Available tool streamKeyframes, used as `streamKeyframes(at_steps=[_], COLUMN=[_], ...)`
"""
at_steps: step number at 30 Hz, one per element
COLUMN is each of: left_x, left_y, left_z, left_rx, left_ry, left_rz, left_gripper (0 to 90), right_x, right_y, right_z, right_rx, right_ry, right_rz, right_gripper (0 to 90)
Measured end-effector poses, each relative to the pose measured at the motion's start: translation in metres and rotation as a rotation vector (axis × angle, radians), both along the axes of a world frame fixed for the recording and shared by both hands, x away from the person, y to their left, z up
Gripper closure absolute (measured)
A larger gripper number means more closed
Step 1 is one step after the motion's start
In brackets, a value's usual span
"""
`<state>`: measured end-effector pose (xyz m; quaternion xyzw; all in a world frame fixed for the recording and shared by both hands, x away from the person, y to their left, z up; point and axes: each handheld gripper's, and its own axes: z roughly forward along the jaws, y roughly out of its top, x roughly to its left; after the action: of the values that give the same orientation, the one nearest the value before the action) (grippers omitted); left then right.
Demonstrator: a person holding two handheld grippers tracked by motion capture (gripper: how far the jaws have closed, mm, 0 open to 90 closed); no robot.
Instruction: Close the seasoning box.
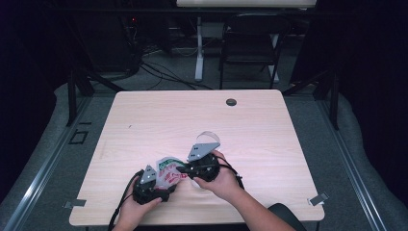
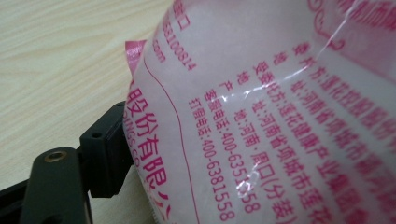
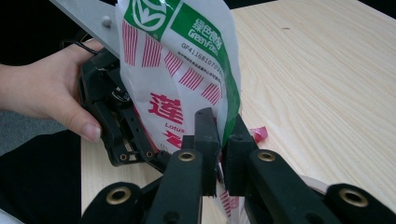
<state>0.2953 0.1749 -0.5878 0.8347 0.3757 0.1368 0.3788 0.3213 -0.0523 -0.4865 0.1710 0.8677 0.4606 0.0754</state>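
A white plastic food bag (image 1: 168, 169) with green and red print hangs between the two grippers near the table's front edge. My right gripper (image 3: 219, 126) is shut on the bag's (image 3: 177, 60) right edge, with the film pinched between its pads. From the left, my left gripper (image 1: 163, 182) meets the bag. In its own view the bag's back (image 2: 280, 116) with pink print hangs close to the camera. One black finger (image 2: 105, 149) stands far out to the left beside the film, so the jaws look wide apart. The other finger is hidden behind the bag.
A clear round plastic piece (image 1: 209, 137) lies on the light wooden table (image 1: 269, 130) just beyond the right hand. A small pink scrap (image 3: 258, 134) lies on the wood by the bag. A cable hole (image 1: 231, 102) sits at the far edge, with a chair (image 1: 250, 43) behind.
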Motion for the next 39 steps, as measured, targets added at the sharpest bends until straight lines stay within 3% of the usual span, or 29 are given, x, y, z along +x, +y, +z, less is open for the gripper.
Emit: streamKeyframes(at_steps=[5,13,21,39], left_x=[0.0019,0.0004,0.0011,0.0003], left_y=[-0.0009,-0.0048,-0.0046,-0.0023], left_z=[-0.0005,-0.0014,-0.0014,0.0003], left_rx=[0.021,0.052,0.053,0.042], left_ry=[0.014,-0.004,0.001,-0.034], left_rz=[-0.005,0.002,0.001,0.054], left_gripper=[24.2,21.0,18.2,48.0], right_x=[0.0002,0.0,-0.0002,-0.0013], right_y=[0.0,0.0003,0.0005,0.0021], right_z=[-0.0009,-0.0009,-0.0011,-0.0013], right_rx=[0.001,0.0,0.003,0.004], right_ry=[0.002,0.0,0.001,0.001], right_rz=[-0.003,0.0,0.0,0.002], right_gripper=[86.7,86.7,86.7,85.9])
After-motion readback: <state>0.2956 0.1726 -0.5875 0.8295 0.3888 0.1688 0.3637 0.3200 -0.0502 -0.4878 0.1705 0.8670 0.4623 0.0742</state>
